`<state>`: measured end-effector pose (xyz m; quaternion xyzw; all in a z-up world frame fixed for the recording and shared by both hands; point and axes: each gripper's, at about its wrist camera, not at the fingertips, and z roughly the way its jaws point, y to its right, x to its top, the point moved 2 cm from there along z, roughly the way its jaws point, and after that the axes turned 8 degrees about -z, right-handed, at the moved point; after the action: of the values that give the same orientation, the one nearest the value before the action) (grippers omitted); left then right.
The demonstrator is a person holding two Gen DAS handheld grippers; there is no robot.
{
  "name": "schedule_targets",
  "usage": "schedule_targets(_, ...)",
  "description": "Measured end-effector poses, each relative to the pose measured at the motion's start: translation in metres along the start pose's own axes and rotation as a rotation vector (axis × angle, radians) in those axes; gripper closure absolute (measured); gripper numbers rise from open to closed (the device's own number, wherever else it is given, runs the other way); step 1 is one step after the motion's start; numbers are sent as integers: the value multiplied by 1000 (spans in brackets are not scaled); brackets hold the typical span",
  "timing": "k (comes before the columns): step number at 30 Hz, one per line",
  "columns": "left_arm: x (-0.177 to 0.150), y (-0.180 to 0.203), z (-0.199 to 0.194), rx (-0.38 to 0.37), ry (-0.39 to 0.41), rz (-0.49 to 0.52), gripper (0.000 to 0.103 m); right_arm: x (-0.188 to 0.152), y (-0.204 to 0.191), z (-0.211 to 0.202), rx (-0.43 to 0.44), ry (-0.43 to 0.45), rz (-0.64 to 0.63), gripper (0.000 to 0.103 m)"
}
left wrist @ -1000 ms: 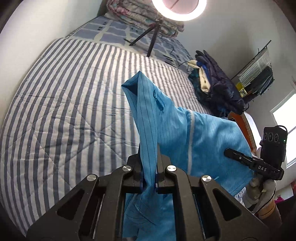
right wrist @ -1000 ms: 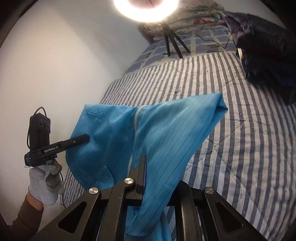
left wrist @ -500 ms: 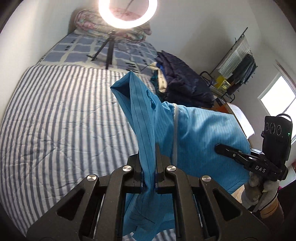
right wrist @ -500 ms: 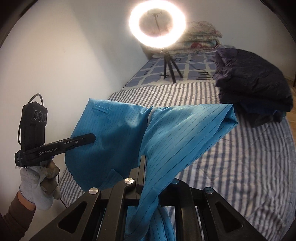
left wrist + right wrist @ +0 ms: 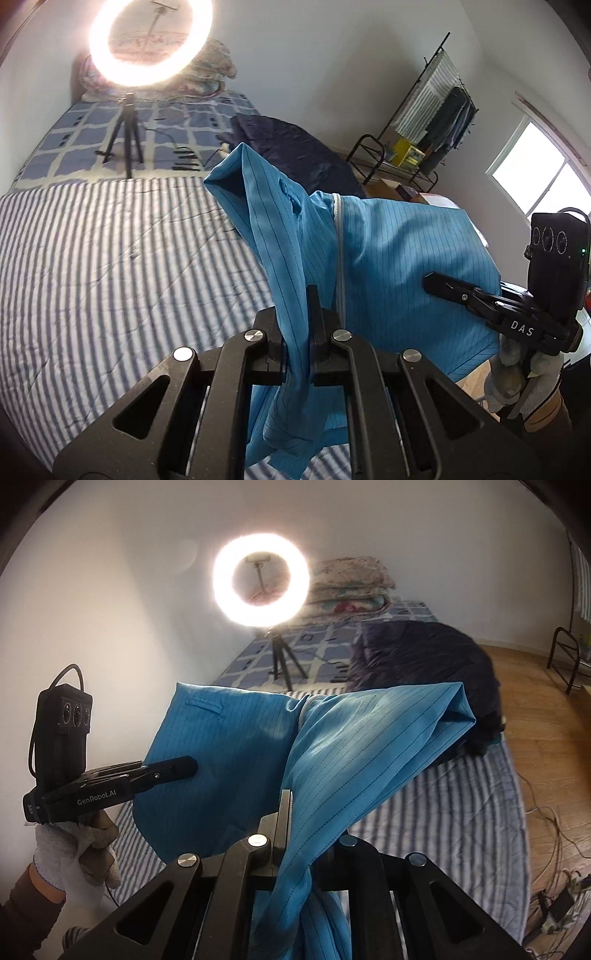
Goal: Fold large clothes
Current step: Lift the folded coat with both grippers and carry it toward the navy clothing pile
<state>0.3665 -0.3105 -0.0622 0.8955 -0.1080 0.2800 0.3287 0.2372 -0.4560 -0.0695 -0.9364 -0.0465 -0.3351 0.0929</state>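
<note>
A gloved hand [image 5: 75, 853] grips the left gripper [image 5: 184, 766], lettered "GenRobot.AI", jaws pinched on a blue pinstriped garment [image 5: 354, 753] held aloft over the striped bed [image 5: 461, 812]. The right gripper [image 5: 437, 282], marked "DAS", clamps the other side, apparently near a hem. Since a second ago both have risen; the ring light [image 5: 260, 587] sits lower in view.

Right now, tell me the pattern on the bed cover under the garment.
Blue-grey and white stripes on the bed cover; clearest in the left wrist view.
</note>
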Motion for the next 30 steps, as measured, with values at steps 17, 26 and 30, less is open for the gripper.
schedule_targets(17,139,78,114,-109,51,71,98,115,105,19,-146,71,-13,97)
schedule_targets(26,233,89,180,-128,92,82,98,207,152,61,-214,107,-2,97)
schedule_targets(30,259,83,204,-111,104,83,98,236,170,95,-213,112,-7,97)
